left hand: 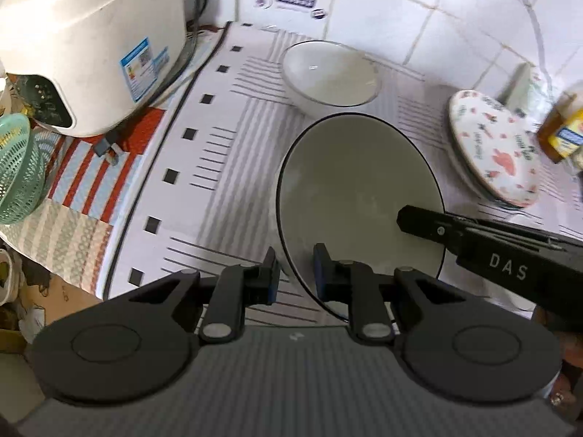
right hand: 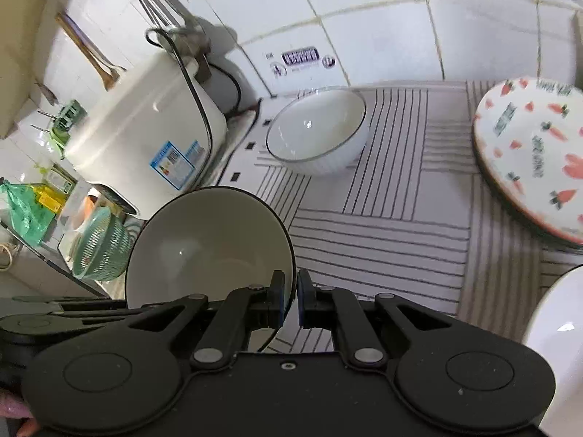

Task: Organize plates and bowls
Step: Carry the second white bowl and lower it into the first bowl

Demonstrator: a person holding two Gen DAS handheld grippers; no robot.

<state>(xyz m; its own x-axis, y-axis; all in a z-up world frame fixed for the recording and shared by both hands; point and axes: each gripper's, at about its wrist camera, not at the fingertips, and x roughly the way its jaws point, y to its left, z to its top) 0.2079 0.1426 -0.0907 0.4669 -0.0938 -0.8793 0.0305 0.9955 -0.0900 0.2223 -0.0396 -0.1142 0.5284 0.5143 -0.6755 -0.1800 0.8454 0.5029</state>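
A dark-rimmed cream bowl (left hand: 357, 196) is held tilted above the striped mat (left hand: 226, 189). My left gripper (left hand: 296, 273) straddles its near rim with a small gap between pads and rim. My right gripper (right hand: 290, 298) is shut on the same bowl's (right hand: 207, 244) rim; one of its fingers (left hand: 422, 222) reaches into the bowl in the left wrist view. A white ribbed bowl (left hand: 329, 76) stands on the mat near the back wall, also in the right wrist view (right hand: 317, 134). A carrot-patterned plate (left hand: 492, 145) tops a stack at the right, also in the right wrist view (right hand: 532, 156).
A white rice cooker (left hand: 91, 47) stands at the back left. A green colander (left hand: 18, 171) sits at the left edge. A jar with a yellow label (left hand: 561, 127) stands at the far right. Another white bowl's rim (right hand: 557, 342) shows at lower right. The tiled wall (left hand: 419, 11) closes the back.
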